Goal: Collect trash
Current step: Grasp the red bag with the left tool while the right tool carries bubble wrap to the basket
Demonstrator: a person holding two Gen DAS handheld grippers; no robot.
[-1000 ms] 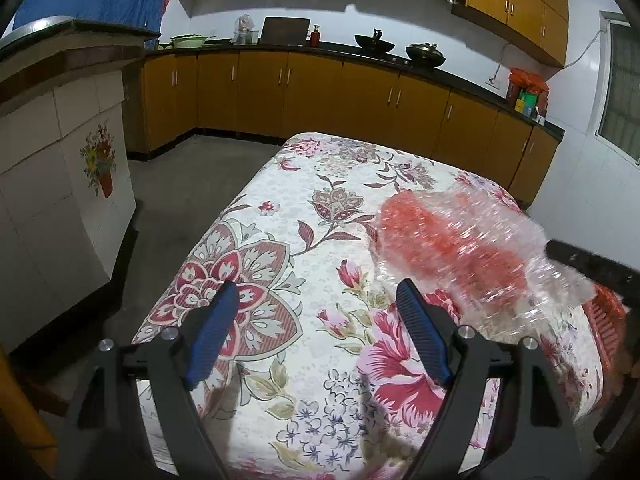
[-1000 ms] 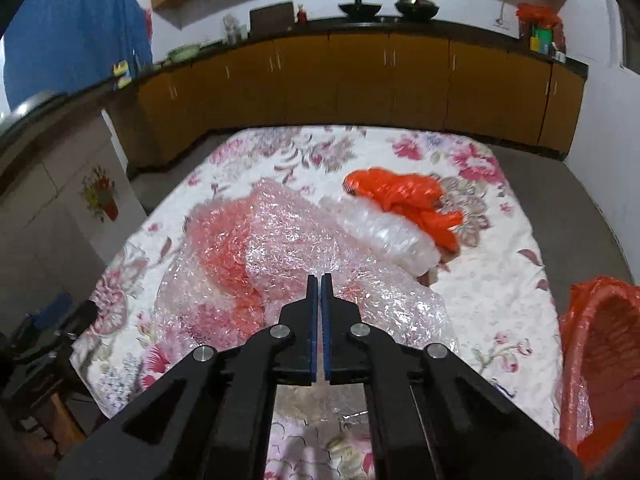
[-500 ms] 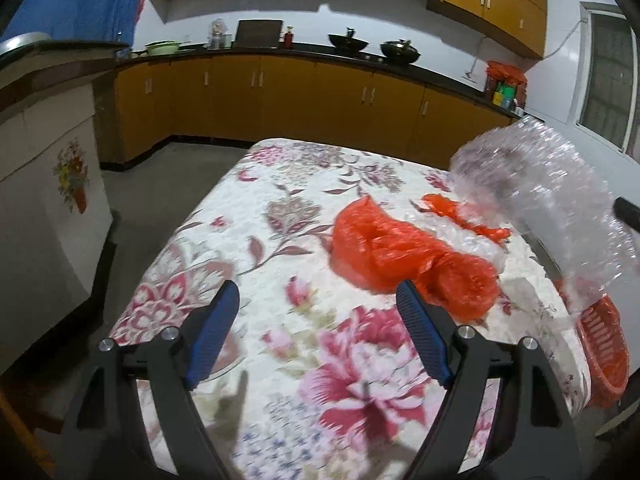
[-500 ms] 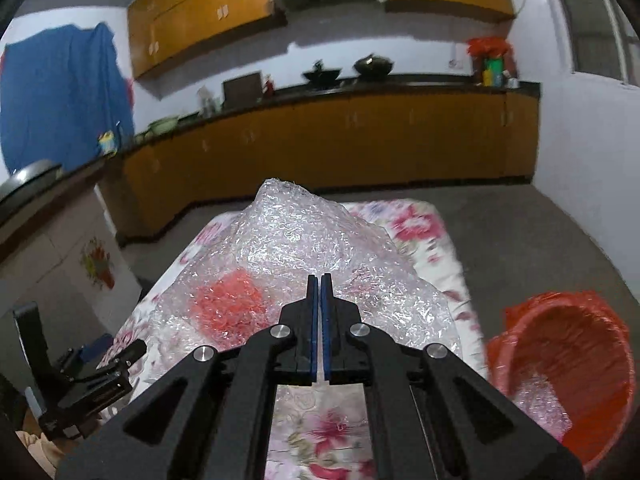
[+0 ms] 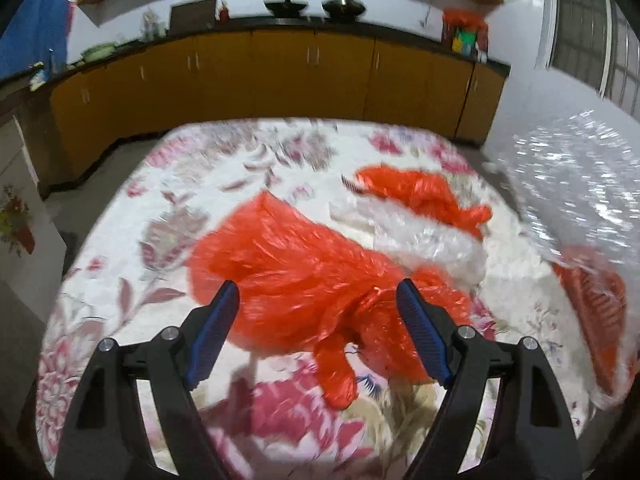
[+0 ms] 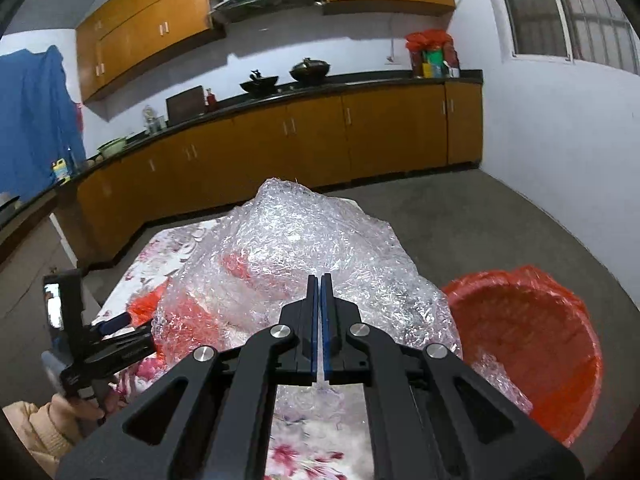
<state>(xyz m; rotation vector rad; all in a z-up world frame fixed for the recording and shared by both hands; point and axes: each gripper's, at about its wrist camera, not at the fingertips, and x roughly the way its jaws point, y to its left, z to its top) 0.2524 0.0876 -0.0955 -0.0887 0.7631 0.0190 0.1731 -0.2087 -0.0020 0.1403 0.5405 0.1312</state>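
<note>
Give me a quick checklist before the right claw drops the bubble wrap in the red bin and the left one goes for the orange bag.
1. Right claw shut on the bubble wrap: ok, the sheet hangs from the closed jaws.
2. Red bin open and in reach: ok, it sits low to the right beside the table, already holding some clear wrap.
3. Wrap over the bin: not ok, most of it hangs above the floral tablecloth.
4. Left claw open: ok, nothing between its jaws.
5. Left claw lined up with the orange bag: ok, the bag lies just ahead between the fingers.
6. Bag touched: cannot tell, the view is blurred.
</note>
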